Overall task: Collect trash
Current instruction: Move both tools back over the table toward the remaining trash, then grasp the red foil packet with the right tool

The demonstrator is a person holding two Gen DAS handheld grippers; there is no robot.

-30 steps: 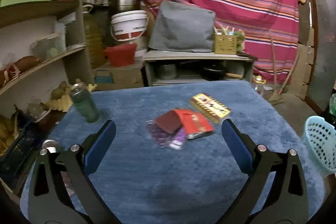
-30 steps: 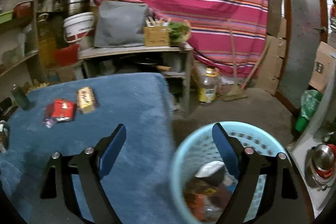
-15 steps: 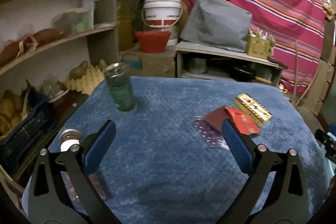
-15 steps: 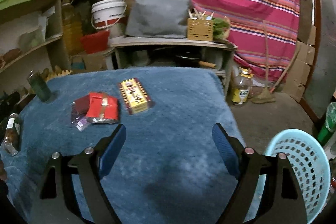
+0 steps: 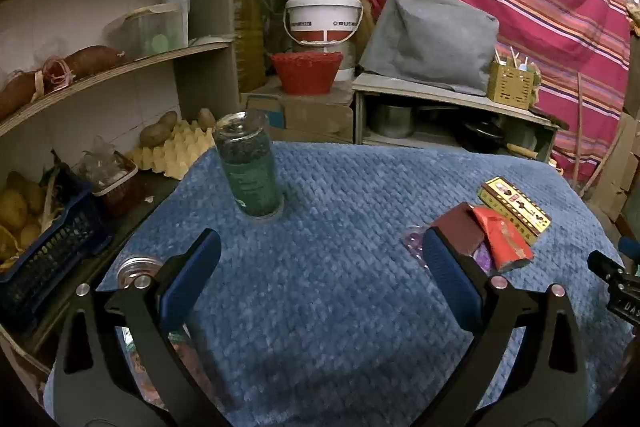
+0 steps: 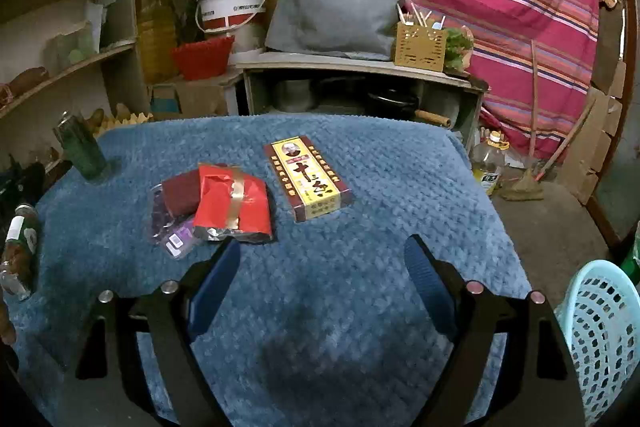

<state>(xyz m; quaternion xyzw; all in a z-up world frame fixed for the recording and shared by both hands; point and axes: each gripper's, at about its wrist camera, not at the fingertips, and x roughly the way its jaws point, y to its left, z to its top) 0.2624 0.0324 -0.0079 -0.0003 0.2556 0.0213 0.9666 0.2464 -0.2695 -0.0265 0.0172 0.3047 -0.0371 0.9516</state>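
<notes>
Blue blanket [image 6: 360, 307] is seen holding a yellow box [image 6: 308, 183], long axis running away from camera. Right gripper [image 6: 320, 275] and left gripper [image 5: 320, 263] are held wide apart, empty.

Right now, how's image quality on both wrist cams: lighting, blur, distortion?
Left wrist view: dim, warm light, heavy fisheye bending of the shelves, black vignette in the corners; the green jar is sharp. Right wrist view: same barrel distortion, a soft dark shadow on the blue cloth between the jaws; the yellow box print shows crisply, no glare.

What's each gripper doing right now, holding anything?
Left gripper: open, empty, above the blue cloth.
Right gripper: open, empty, above the blue cloth.
</notes>
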